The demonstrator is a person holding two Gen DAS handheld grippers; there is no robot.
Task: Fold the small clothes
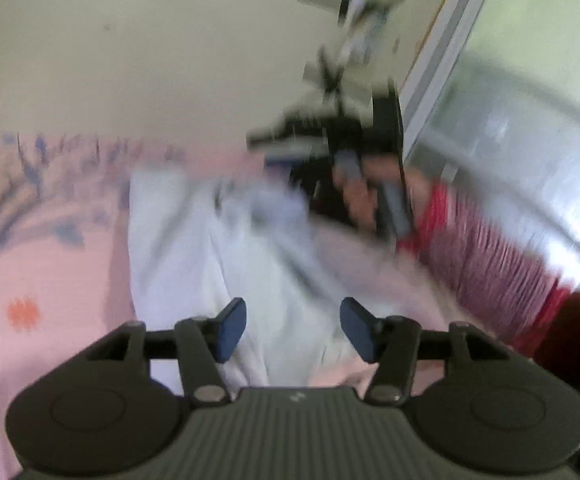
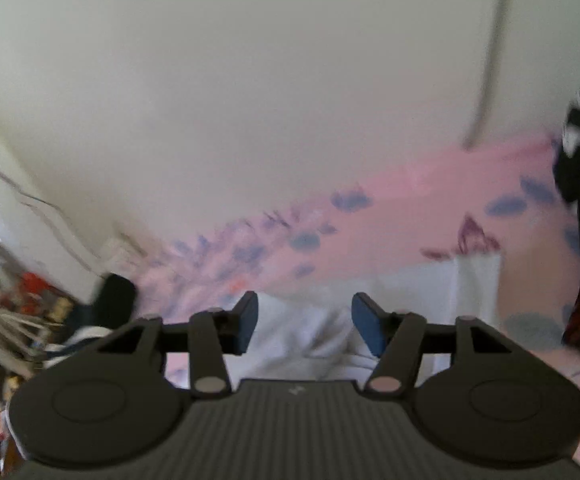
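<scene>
Both the left gripper (image 1: 293, 330) and right gripper (image 2: 305, 323) hover with jaws apart, gripping nothing, above the white garment (image 1: 194, 248) lying on the pink floral bedsheet (image 1: 50, 280) (frames blurred), apparently released between folds.

We see soft, even daylight in both views, with glare off the pale window (image 1: 529, 128) at the left wrist view's right. Motion blur smears nearly everything there; the right wrist view is softer than sharp. Fisheye bending curves the edges, and dark corners frame each picture.
</scene>
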